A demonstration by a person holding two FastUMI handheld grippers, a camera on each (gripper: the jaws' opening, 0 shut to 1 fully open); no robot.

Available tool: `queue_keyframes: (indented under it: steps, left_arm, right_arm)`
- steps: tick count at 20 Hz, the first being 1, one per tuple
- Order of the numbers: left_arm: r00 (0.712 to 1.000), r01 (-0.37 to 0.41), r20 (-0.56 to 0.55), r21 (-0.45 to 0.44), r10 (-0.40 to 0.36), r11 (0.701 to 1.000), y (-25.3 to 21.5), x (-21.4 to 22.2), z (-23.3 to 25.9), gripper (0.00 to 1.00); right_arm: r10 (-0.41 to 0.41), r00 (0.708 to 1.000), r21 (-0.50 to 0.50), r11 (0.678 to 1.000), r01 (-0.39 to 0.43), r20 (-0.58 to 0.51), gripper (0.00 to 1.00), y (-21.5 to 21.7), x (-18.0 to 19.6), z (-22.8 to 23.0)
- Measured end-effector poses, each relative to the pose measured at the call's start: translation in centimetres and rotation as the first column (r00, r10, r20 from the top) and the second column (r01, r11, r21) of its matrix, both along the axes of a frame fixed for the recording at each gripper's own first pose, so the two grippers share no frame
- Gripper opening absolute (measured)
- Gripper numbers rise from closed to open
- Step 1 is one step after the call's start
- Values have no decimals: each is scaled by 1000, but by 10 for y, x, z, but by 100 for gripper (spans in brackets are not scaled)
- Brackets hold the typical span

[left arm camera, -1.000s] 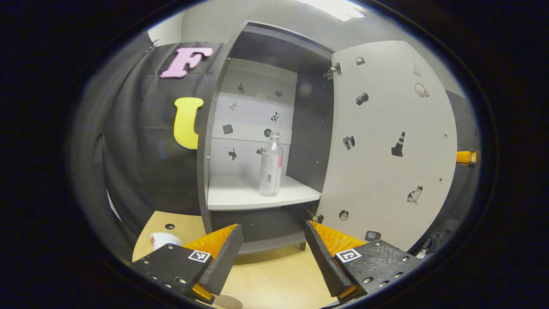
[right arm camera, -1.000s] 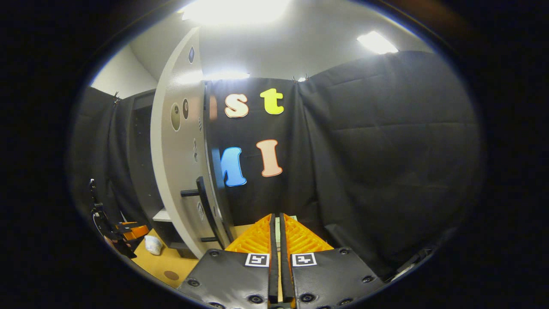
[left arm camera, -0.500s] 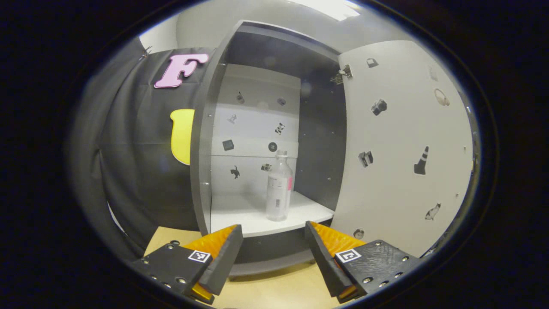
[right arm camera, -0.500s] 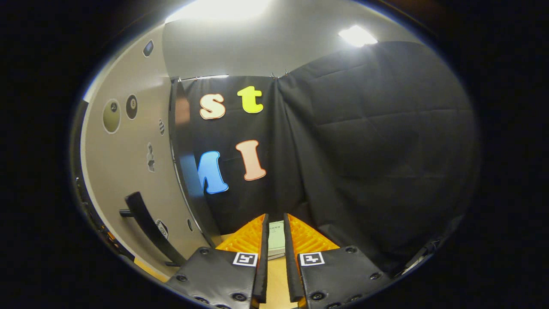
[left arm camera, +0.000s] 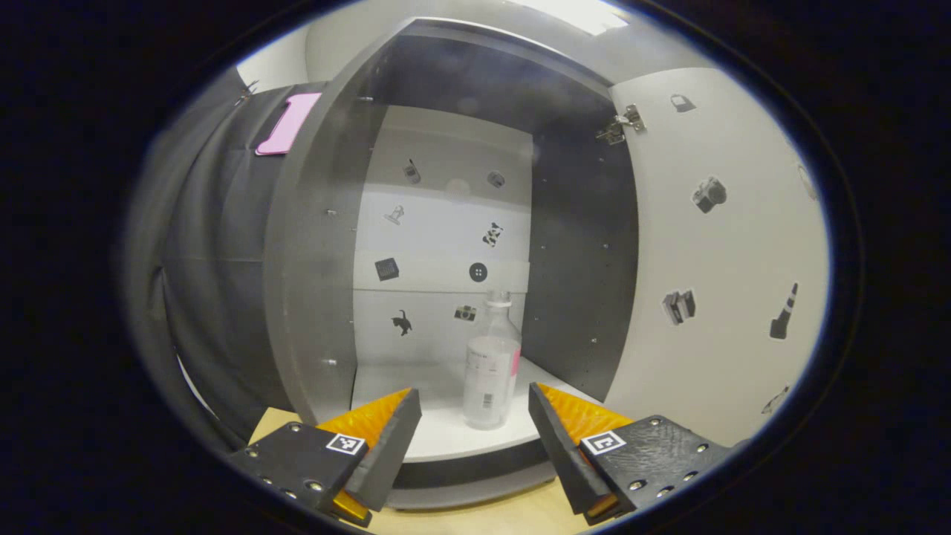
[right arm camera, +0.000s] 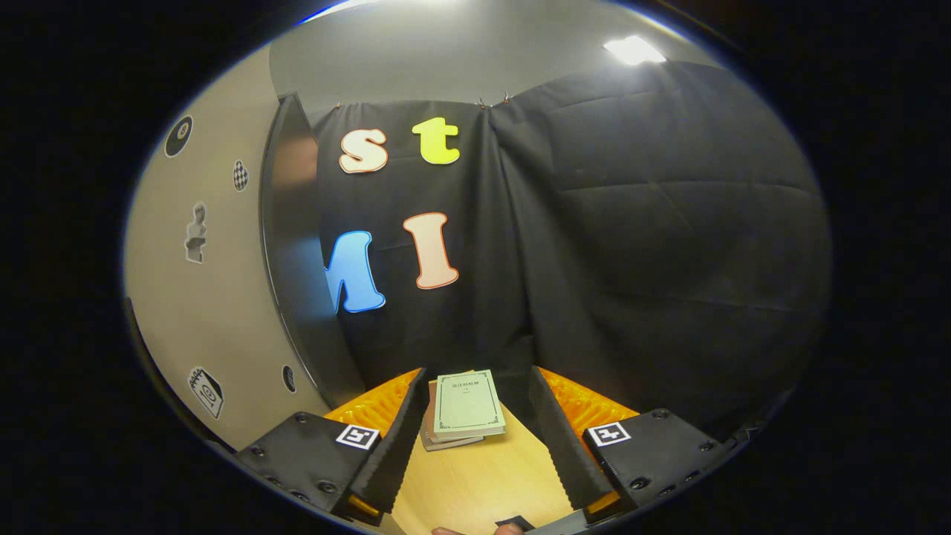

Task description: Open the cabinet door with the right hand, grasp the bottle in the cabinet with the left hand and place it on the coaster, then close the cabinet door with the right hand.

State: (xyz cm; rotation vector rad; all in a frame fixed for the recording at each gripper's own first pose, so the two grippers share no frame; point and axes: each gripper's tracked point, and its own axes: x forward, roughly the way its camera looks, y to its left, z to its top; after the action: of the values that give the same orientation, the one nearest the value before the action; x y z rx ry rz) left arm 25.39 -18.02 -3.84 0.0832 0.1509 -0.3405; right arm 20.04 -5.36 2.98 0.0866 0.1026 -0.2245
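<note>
In the left gripper view, the cabinet (left arm camera: 312, 245) stands with its cabinet door (left arm camera: 713, 260) swung wide open to the right of the opening, small picture stickers scattered over the door's pale inner face and over the pale back panel inside. The bottle (left arm camera: 490, 364), clear with a pale label and a cap on top, stands upright on the white shelf (left arm camera: 416, 416) inside the cabinet, toward the right side of the shelf and near the dark right wall. The left gripper (left arm camera: 473, 423) hovers just in front of the cabinet with its jaws spread wide and holding nothing; the bottle sits between the lines of the two fingers but farther in, apart from both. A strip of light wooden counter (left arm camera: 513, 516) shows below the cabinet's base. In the right gripper view, the right gripper (right arm camera: 475, 431) is also parted wide and empty, held over the counter (right arm camera: 475, 483) to the right of the cabinet door's (right arm camera: 193, 282) outer face. A small stack of books (right arm camera: 464, 405) lies flat on the counter beyond the fingers, near the black cloth wall.
</note>
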Motion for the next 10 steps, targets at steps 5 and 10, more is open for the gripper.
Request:
queue_keyframes:
  steps: [5, 10]
  left_arm:
    - [1000, 29, 11, -17, -29, 999, -22, 29, -14, 91]
    - [999, 52, 5, 4, -52, 999, -44, 57, -28, 88]
  right_arm:
    - [-3, 999, 28, 1000, 4, -35, 87, -10, 21, -17]
    - [-48, 997, 31, 998, 51, -67, 92, -31, 28, -27]
